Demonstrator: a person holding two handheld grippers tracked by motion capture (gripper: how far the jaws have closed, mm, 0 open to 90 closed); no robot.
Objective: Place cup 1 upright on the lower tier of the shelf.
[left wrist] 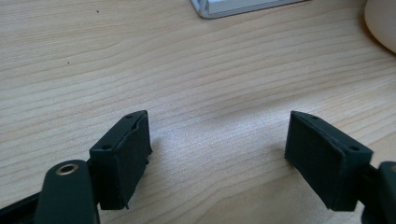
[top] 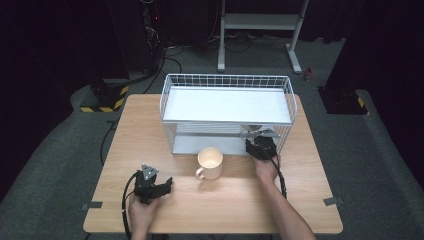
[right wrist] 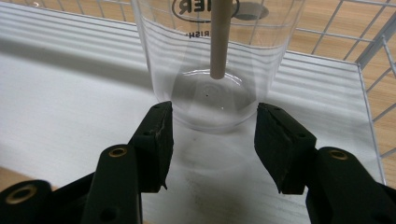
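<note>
Right gripper [right wrist: 212, 135] clamps clear glass [right wrist: 215, 60] on rack shelf [right wrist: 70, 93].

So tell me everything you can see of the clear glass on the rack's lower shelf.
The clear round glass stands upright on the white wire rack's lower shelf, near its right end. Dark print marks its wall, and a beige rod shows through it. The right gripper is shut on its base, a pad at each side.
</note>
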